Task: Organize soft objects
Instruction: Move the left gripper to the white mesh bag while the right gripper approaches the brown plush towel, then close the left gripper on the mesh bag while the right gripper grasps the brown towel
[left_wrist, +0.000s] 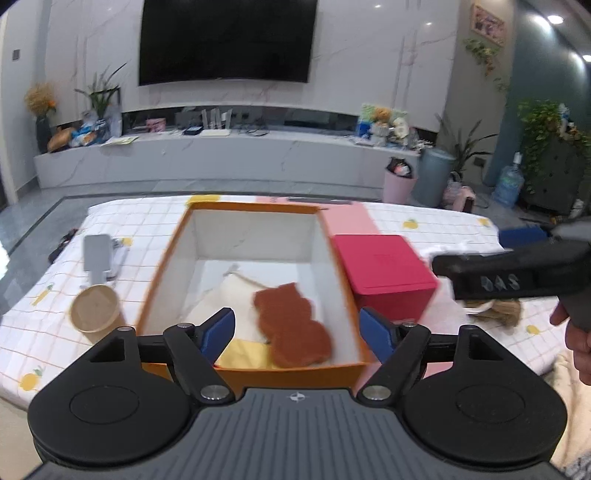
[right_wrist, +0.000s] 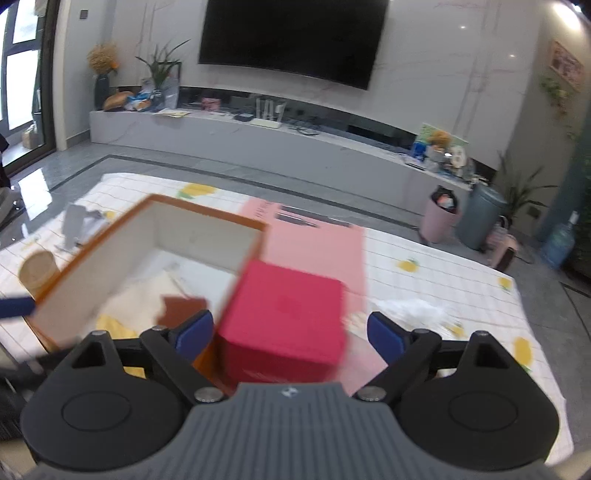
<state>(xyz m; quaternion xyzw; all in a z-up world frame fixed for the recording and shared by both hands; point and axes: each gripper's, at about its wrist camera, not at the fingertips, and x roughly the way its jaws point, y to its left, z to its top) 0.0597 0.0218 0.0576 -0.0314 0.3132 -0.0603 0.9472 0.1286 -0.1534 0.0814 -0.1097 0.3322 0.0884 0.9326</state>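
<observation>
An orange box (left_wrist: 162, 258) with white inner walls stands open on the checked tablecloth. Inside lie a brown bear-shaped soft piece (left_wrist: 291, 325), a cream cloth (left_wrist: 229, 299) and a yellow cloth (left_wrist: 245, 354). My left gripper (left_wrist: 297, 332) hovers open over the box's near edge, nothing between its blue pads. In the right wrist view the same box (right_wrist: 88, 243) sits at left with the brown piece (right_wrist: 181, 308) showing. My right gripper (right_wrist: 290, 334) is open above a red box (right_wrist: 291, 314), not touching it. A brown soft object (left_wrist: 496, 312) lies right of the red box.
A red box (left_wrist: 384, 273) stands right of the orange one on a pink sheet (right_wrist: 314, 247). A paper cup (left_wrist: 96, 308) and a grey stand (left_wrist: 96, 254) sit left. Crumpled clear plastic (right_wrist: 417, 310) lies right. The right tool's body (left_wrist: 517, 273) crosses the left view.
</observation>
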